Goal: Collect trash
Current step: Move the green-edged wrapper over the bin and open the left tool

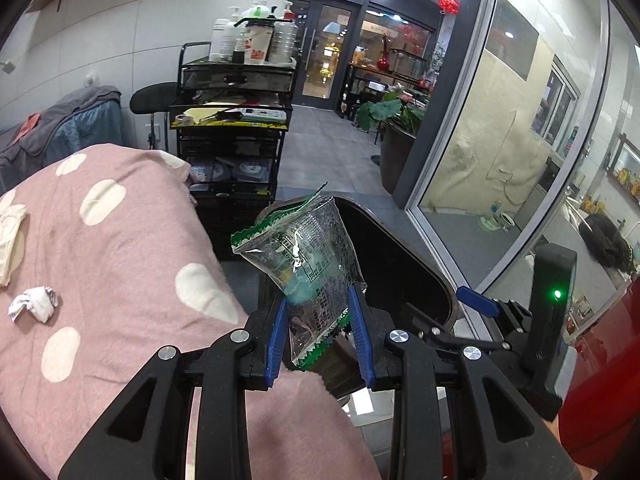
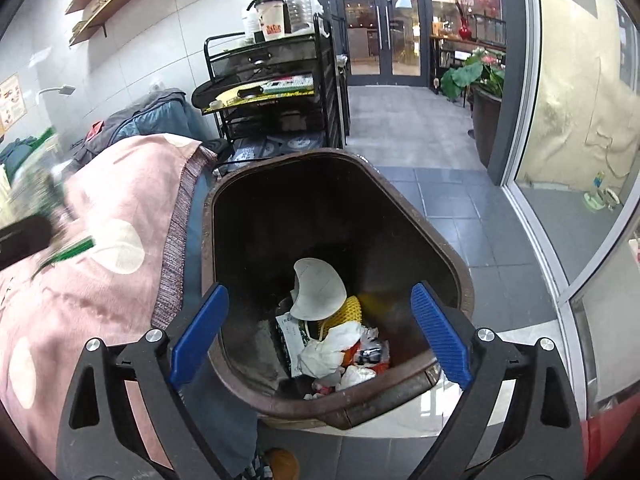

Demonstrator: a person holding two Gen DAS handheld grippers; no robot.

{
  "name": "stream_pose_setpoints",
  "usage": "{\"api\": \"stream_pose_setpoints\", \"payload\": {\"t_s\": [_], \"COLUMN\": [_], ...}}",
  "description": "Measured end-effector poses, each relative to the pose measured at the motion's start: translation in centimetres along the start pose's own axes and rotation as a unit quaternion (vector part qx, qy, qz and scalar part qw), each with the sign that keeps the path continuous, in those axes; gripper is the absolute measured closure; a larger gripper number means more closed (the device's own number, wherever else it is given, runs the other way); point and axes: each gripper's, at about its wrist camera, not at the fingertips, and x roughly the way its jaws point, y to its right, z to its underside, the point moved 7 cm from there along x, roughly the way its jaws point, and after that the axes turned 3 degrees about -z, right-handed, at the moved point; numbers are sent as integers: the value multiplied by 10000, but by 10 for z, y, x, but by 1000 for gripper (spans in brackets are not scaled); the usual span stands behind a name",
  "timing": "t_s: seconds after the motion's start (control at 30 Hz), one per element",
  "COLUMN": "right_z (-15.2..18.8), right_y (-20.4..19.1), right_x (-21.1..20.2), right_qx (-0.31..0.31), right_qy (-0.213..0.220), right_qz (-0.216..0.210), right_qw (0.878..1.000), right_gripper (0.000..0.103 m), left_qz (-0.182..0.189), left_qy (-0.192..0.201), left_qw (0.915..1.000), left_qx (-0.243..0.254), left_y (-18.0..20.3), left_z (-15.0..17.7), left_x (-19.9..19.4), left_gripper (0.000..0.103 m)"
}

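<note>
Wrapper (image 1: 308, 264) in left claw (image 1: 320, 312)

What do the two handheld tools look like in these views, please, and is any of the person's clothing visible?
Both are alike: the left tool and the right tool have black, angular plastic linkage arms with triangular cut-outs, joined by round silver pins. Their fingers carry ribbed blue pads. In the left view, a black upright block behind the right tool shows a small green light. Red clothing fills the lower right edge. No cables show.
</note>
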Motion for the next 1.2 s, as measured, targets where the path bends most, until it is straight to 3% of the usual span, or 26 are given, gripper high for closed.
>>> {"api": "stream_pose_setpoints", "payload": {"t_s": [1.0,1.07,1.2], "right_z": [29,31,33], "right_y": [11,11,10], "right_x": [-33,-33,-33], "right_qx": [79,93,99], "right_qy": [-28,-50,-91], "right_qz": [91,76,43], "right_qw": [9999,9999,9999], "right_gripper": [11,11,11], "left_qz": [153,147,90], "left_qy": [-675,-733,-673], "left_qw": [9945,9936,9937], "left_qx": [782,851,887], "left_y": [64,65,64], "left_z": [-14,-14,-14], "left_x": [82,85,86], "left_gripper": [73,70,27]}}
